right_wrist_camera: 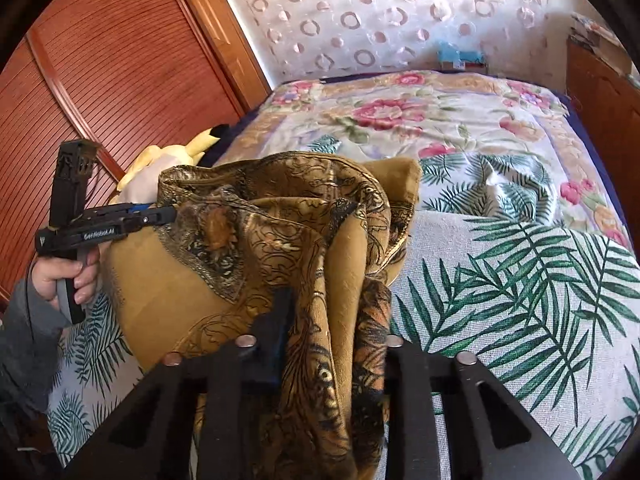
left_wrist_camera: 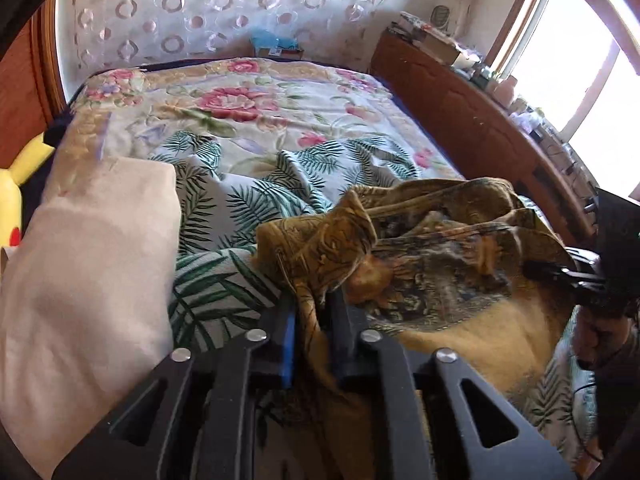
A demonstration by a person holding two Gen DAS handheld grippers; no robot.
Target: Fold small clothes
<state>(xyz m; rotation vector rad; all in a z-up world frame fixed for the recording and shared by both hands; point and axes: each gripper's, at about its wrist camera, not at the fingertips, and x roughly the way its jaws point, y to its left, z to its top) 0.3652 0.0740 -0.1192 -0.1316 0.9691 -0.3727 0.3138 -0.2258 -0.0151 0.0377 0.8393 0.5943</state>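
While a person's hand (right_wrist_camera: 66,276) in a grey sleeve (right_wrist_camera: 24,336) grips the handle at the far left of the right wrist view, the left gripper (right_wrist_camera: 170,214) it carries bites into the left edge of a mustard patterned garment (right_wrist_camera: 280,216). That garment lies bunched in the middle of the bed, on a white sheet printed with green palm leaves (right_wrist_camera: 520,280). Behind it at the left, a yellow plush toy (right_wrist_camera: 176,152) sits against the reddish wooden doors (right_wrist_camera: 100,60).

Seen from the left wrist camera, a pale pink pillow (left_wrist_camera: 88,260) lies at the left, the left gripper (left_wrist_camera: 314,308) is narrowed onto a fold of the garment (left_wrist_camera: 440,248) that runs between its fingers, and the right gripper (left_wrist_camera: 560,276) enters from the right edge, touching the cloth.

Back in the right wrist view, the right gripper (right_wrist_camera: 336,320) is closed down on a thick hanging fold of the same garment. A flowered quilt (right_wrist_camera: 420,116) covers the far half of the bed, below a curtain dotted with rings (right_wrist_camera: 380,12).
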